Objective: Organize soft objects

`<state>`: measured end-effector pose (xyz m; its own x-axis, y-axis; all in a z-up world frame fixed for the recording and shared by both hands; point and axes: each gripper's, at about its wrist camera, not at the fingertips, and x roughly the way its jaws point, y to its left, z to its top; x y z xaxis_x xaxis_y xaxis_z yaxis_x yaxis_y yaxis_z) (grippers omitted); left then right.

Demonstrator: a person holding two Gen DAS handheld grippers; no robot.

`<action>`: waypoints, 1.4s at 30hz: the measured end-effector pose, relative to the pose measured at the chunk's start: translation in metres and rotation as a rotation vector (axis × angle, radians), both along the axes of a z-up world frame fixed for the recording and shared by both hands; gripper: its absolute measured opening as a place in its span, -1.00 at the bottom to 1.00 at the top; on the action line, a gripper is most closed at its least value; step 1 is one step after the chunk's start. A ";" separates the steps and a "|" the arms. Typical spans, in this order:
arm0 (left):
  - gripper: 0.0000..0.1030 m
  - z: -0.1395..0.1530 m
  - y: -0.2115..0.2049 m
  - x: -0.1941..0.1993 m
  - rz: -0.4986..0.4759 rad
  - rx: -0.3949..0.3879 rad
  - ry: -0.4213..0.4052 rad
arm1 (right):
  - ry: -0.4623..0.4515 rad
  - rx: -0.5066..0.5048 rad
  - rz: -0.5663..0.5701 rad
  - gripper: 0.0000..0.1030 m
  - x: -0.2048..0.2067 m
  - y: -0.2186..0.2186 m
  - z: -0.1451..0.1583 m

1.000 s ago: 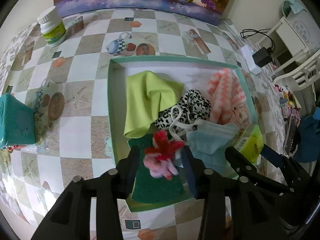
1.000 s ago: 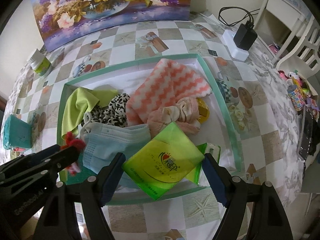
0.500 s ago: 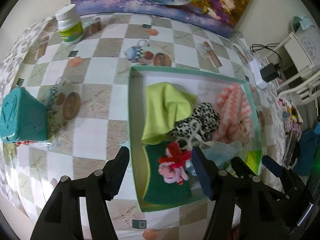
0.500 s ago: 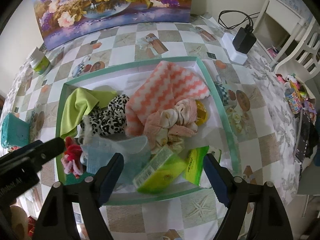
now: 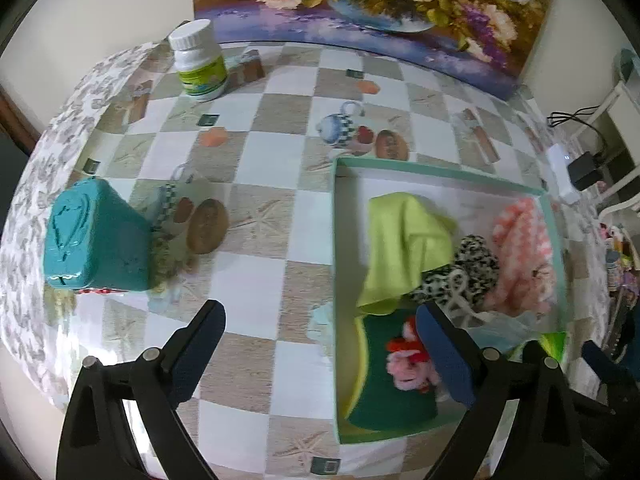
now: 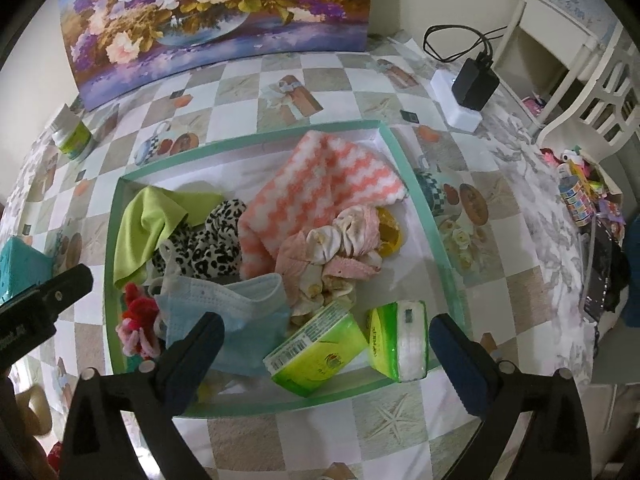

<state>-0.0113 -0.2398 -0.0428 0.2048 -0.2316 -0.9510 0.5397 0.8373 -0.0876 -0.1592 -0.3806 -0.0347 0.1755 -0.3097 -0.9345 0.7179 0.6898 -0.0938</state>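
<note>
**Soft things in a green-rimmed tray on a checked tabletop**

Checked oilcloth (image 6: 404,420) in white and tan squares, printed with starfish, teapots and cakes. Large flower painting (image 6: 216,12) propped against a cream wall at the far edge. White power strip (image 6: 452,100) with a black charger (image 6: 476,84) plugged in near the right corner; white chair (image 6: 592,92) beyond. White-capped bottle with a green label (image 5: 199,62) at the far left, teal box (image 5: 94,238) on the left, both outside the tray.

Tray (image 6: 434,236) crowded: lime cloth (image 6: 148,220), leopard-print fabric (image 6: 212,244), pink-and-white zigzag towel (image 6: 320,184), pale pink socks (image 6: 340,248), blue face mask (image 6: 236,312), red-and-pink fuzzy flower (image 6: 138,322) on a dark green sponge (image 5: 384,392), two green tissue packs (image 6: 320,354) near the front rim. Barcode on one pack; print too small to read.

Left gripper (image 5: 318,354) with jaws opening, straddling the tray's left rim, nothing pinched; flower just beside the right finger. Right gripper (image 6: 326,354) with jaws opening, spread wide around the tissue packs, pads clear of both.
</note>
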 end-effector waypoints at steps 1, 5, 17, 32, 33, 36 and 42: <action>0.87 -0.001 0.000 0.001 0.002 0.002 -0.001 | -0.001 -0.001 -0.002 1.00 0.000 0.000 0.000; 0.87 -0.002 0.002 0.002 0.014 0.009 0.000 | 0.003 -0.004 -0.004 1.00 0.000 0.000 0.000; 0.87 0.002 0.010 0.004 0.032 0.049 -0.052 | 0.005 -0.010 0.008 1.00 0.001 0.004 0.001; 0.87 0.009 0.039 -0.011 0.064 0.126 -0.149 | -0.017 -0.002 0.017 1.00 -0.007 0.021 0.006; 0.87 0.008 0.040 -0.013 0.061 0.137 -0.158 | -0.019 -0.003 0.019 1.00 -0.008 0.023 0.006; 0.87 0.008 0.047 -0.018 0.056 0.148 -0.165 | -0.021 -0.003 0.026 1.00 -0.009 0.028 0.007; 0.87 0.007 0.063 -0.025 0.064 0.169 -0.166 | -0.023 0.005 0.038 1.00 -0.014 0.039 0.006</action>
